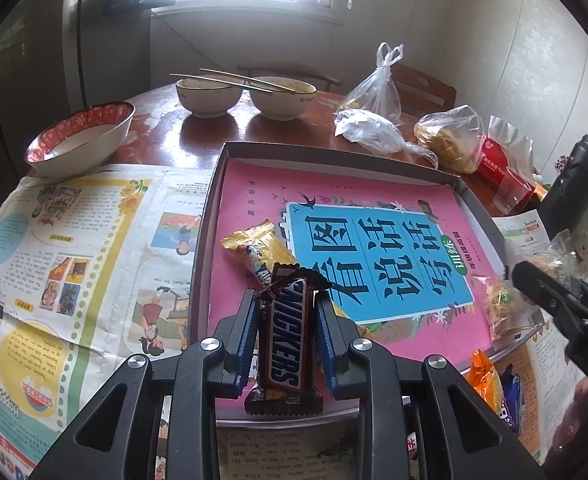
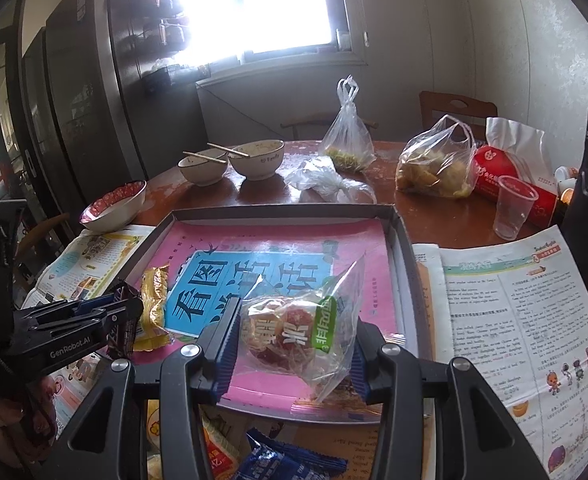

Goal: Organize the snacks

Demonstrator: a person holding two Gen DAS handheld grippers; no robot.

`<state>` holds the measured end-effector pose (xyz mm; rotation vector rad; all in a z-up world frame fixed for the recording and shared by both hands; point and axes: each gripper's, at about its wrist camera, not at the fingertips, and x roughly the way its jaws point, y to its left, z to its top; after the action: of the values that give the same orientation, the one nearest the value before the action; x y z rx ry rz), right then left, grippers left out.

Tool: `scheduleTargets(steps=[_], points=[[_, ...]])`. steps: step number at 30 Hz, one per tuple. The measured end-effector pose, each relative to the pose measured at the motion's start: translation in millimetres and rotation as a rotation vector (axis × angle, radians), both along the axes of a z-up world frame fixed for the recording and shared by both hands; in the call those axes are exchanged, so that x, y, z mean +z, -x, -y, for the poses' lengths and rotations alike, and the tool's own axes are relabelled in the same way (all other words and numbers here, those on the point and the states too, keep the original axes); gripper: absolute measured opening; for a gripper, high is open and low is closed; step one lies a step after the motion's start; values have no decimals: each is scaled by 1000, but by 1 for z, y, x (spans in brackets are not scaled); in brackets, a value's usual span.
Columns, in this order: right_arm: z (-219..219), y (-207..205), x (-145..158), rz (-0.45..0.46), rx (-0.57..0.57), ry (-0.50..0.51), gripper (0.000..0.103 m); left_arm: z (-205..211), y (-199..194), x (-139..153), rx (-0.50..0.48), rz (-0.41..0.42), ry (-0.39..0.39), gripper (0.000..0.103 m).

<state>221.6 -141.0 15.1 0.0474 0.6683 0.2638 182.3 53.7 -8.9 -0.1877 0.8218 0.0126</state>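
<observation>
The left tongs [image 1: 284,332] are gripping a chocolate bar [image 1: 284,344] and the right tongs [image 2: 294,344] a clear snack bag [image 2: 298,332], both hovering over the tray [image 1: 334,156], where one gold-wrapped candy [image 1: 254,248] is lying just ahead of the left tongs, while more packets [image 2: 278,460] are waiting below the right.

Round wooden table [image 1: 214,128] carries bowls [image 1: 208,98], newspaper [image 1: 74,248], grey tray [image 1: 334,156], bags [image 1: 374,96].

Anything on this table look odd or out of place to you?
The two white bowls at the far edge hold food residue, with chopsticks laid across them: leftover meal dishes beside the snack tray. Nothing looks spilled or broken.
</observation>
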Motion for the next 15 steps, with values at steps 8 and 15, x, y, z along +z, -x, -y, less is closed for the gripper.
scheduleTargets(steps=[8,15], points=[[-12,-9,-15,-43,40,5,47,-1,1,-1,-2,1,8,29],[-23,-10,-21,-59,80,14,47,-1,2,-1,-6,3,4,29]])
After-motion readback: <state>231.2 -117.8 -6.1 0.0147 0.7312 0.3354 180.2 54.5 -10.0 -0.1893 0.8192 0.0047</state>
